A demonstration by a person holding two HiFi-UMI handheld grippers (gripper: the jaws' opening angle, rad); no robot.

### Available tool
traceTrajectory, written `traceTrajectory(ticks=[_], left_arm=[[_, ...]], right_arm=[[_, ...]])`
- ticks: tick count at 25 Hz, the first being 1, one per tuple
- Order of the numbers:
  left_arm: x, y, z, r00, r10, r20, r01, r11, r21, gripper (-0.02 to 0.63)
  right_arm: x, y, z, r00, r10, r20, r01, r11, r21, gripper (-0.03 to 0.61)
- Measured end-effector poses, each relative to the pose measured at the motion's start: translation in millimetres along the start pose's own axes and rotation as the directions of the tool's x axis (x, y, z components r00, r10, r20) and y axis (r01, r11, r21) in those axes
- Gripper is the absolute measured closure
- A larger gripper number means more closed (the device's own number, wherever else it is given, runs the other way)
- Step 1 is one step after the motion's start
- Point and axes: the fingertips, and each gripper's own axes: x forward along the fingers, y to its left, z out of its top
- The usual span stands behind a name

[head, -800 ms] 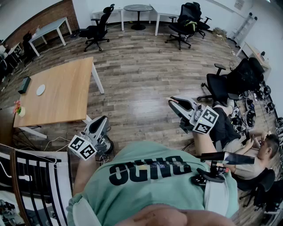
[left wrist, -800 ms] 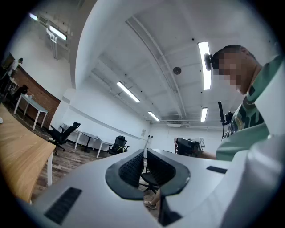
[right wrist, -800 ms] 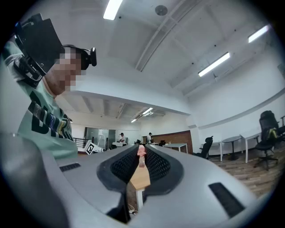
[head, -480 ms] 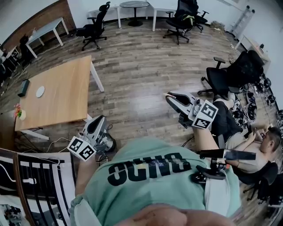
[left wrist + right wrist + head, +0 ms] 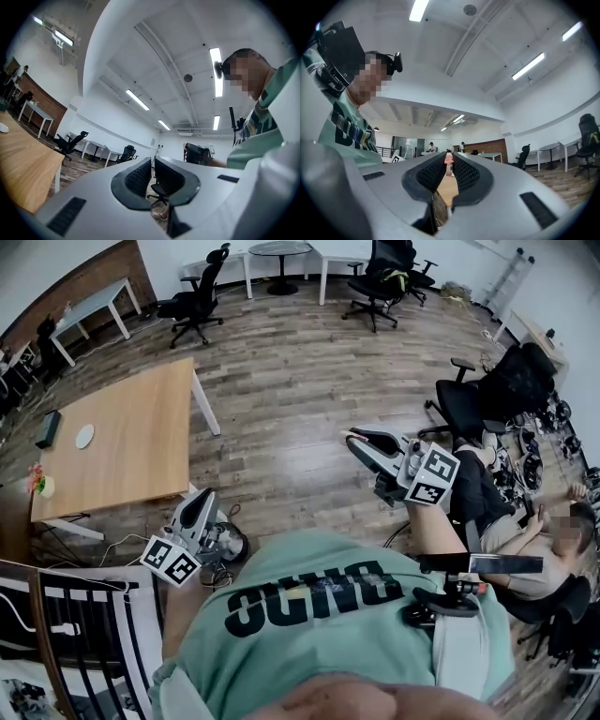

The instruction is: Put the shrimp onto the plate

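Shrimp (image 5: 449, 158) in right tongs (image 5: 448, 163); plate (image 5: 84, 436) on wooden table (image 5: 131, 460), plank floor (image 5: 300, 381)

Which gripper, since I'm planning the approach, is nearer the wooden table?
Left. The left gripper hangs just off the near corner of the wooden table; the right gripper is farther right, over the floor.

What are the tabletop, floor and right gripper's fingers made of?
Tabletop: light wood or laminate, matte, faint grain. Floor: grey-brown planks, wood or vinyl, slight sheen. Fingers: black ribbed pads, likely rubber, in smooth grey plastic shells.
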Motion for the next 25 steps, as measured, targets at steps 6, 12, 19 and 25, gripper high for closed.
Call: traceTrajectory(ticks=[6, 12, 19, 25], left_arm=[[-16, 13, 3, 1.000, 0.013, 0.018, -0.013, 1.000, -0.007, 0.586], [-19, 24, -2, 1.000, 0.021, 0.013, -0.021, 1.000, -0.014, 0.586], [21, 2, -8, 0.998, 0.065, 0.008, -0.066, 0.997, 0.035, 0.586], [86, -10, -7, 0.993, 0.119, 0.018, -0.120, 0.990, 0.071, 0.586]], right_arm=[[22, 7, -2, 1.000, 0.014, -0.025, -0.014, 1.000, -0.014, 0.532], [33, 10, -10, 0.998, 0.035, -0.056, -0.037, 0.999, -0.030, 0.532], [-1, -32, -10, 0.996, 0.082, -0.018, -0.082, 0.997, -0.012, 0.532], [-21, -106, -3, 0.989, 0.146, 0.003, -0.146, 0.989, -0.003, 0.532]])
